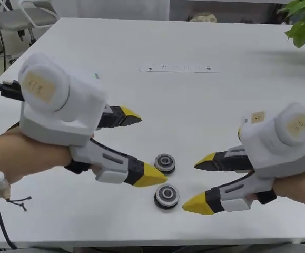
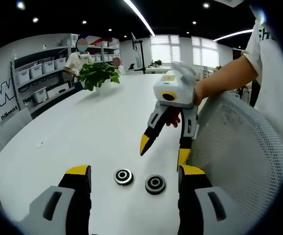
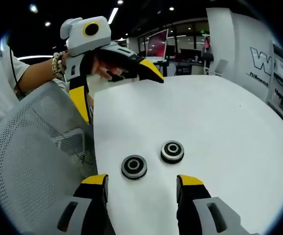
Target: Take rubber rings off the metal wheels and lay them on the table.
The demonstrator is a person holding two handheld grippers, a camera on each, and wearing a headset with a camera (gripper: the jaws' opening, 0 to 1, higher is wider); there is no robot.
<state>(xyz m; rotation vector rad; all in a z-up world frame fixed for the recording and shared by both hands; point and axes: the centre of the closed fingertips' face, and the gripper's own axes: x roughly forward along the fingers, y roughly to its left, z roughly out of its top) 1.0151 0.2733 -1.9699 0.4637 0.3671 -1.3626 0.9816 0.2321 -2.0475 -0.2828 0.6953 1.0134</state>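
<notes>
Low in the centre of the head view, I see two metal wheels lying flat on the white table (image 1: 194, 95), the upper wheel (image 1: 165, 163) just beside the lower wheel (image 1: 166, 196), each wearing its black rubber ring (image 1: 156, 198). My left gripper (image 1: 146, 148) hovers at centre left, jaws spread, holding nothing. My right gripper (image 1: 194, 185) faces it from the lower right, likewise released.
</notes>
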